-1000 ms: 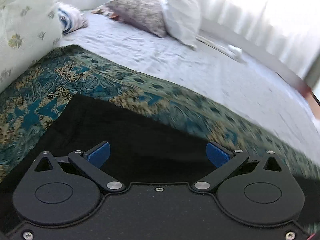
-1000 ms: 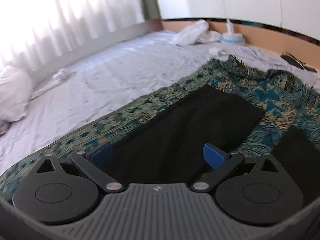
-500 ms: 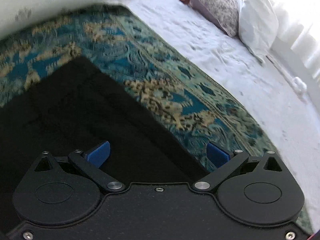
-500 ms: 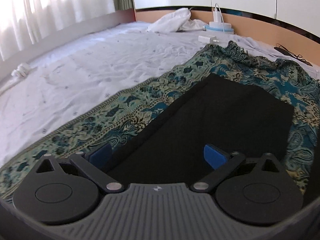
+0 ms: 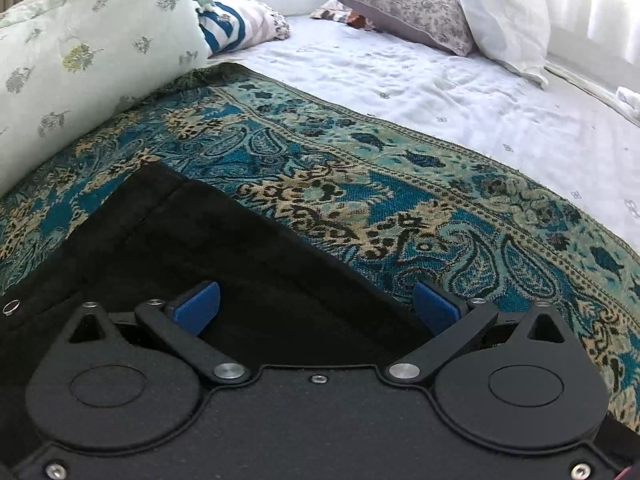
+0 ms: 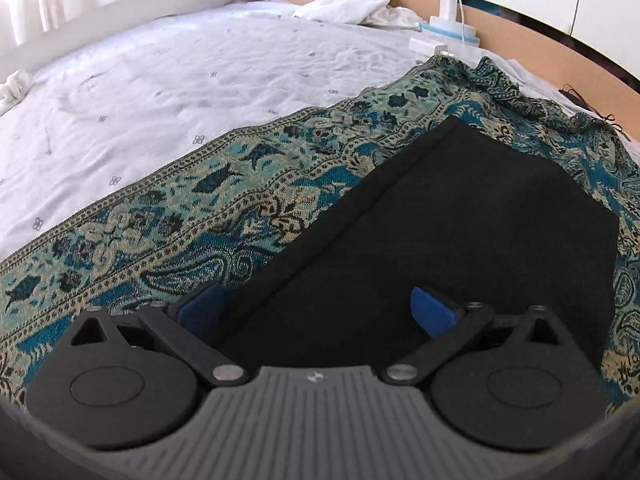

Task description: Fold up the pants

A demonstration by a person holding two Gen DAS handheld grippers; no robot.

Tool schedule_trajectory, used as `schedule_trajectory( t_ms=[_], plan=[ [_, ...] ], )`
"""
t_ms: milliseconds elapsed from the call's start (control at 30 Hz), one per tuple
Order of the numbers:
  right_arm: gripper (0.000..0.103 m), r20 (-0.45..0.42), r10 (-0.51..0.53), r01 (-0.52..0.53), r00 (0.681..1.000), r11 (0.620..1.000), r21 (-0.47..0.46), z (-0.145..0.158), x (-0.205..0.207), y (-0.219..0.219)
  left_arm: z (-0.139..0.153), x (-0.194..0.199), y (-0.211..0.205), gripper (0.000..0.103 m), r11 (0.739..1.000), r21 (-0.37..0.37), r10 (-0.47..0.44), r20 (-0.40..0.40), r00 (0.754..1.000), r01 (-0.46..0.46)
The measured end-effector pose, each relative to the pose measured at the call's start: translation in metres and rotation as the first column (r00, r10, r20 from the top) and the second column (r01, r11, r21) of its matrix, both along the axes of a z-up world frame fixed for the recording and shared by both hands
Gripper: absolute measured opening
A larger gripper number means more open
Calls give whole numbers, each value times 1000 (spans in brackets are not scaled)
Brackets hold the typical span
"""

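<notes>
Pants (image 5: pixel 208 248), black, flat on patterned teal throw (image 5: pixel 360 184), which lies on white bedsheet (image 5: pixel 460 92). Near edge of pants hidden behind both gripper bodies; fabric too dark for seams/pockets, one small metal stud (image 5: pixel 11 306) at waist end.
Left gripper (image 5: pixel 316 306): jaws wide, nothing pinched, pants' far edge runs between blue pads.
Right gripper (image 6: pixel 316 310): jaws wide but closing, over pants' edge and leg, no pad contact seen. Hem end (image 6: pixel 536 184) visible beyond.
Far: floral quilt roll (image 5: pixel 88 48), striped cloth (image 5: pixel 236 28) partly hidden, two pillows (image 5: pixel 408 4), charger w/ cable (image 6: pixel 450 20), white cloth heap (image 6: pixel 348 2). Curtains washed out.
</notes>
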State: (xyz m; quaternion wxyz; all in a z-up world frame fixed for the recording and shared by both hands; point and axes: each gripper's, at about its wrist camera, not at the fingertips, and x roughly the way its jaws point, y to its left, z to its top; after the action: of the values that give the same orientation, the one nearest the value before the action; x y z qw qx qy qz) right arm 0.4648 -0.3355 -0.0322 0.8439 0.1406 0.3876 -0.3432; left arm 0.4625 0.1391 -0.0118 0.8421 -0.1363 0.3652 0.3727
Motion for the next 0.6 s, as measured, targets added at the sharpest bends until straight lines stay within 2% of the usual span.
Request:
schedule_trajectory(
  t_ms=[33,67,100,133,167,200,233,267,300,467,600],
  plan=[
    [95,1,1,-1,1000,1000,7,1,-1,-1,1,-1,1,102,1000,-4,-13,-4,1000,13],
    [86,2,4,-4,1000,1000,14,3,-2,-2,2,-2,1,98,1000,-4,-28,-7,1000,28],
    [71,4,6,-6,1000,1000,9,6,-4,-2,3,-4,1,90,999,0,-42,-5,999,42],
    [62,4,12,-12,1000,1000,3,10,-6,-2,5,-7,0,84,999,6,-49,-1,999,49],
    [39,2,15,-15,1000,1000,-2,13,-9,-3,8,-11,-3,65,998,13,-63,3,998,63],
    [23,3,22,-22,1000,1000,7,17,-11,-5,11,-14,-6,40,997,20,-81,6,997,81],
    [15,13,28,-28,1000,999,36,20,-15,-9,15,-18,-9,30,994,26,-110,10,994,110],
    [9,18,24,-25,1000,997,71,23,-20,-14,20,-22,-13,9,990,33,-139,15,990,139],
    [6,27,16,-18,1000,995,100,26,-25,-18,24,-26,-15,3,987,43,-153,17,988,152],
    [5,147,25,-51,989,983,178,47,-74,-41,56,-64,-10,2,972,30,-234,95,968,232],
    [5,223,42,-89,974,974,206,61,-128,-58,74,-110,-3,2,952,30,-306,145,941,305]
  ],
)
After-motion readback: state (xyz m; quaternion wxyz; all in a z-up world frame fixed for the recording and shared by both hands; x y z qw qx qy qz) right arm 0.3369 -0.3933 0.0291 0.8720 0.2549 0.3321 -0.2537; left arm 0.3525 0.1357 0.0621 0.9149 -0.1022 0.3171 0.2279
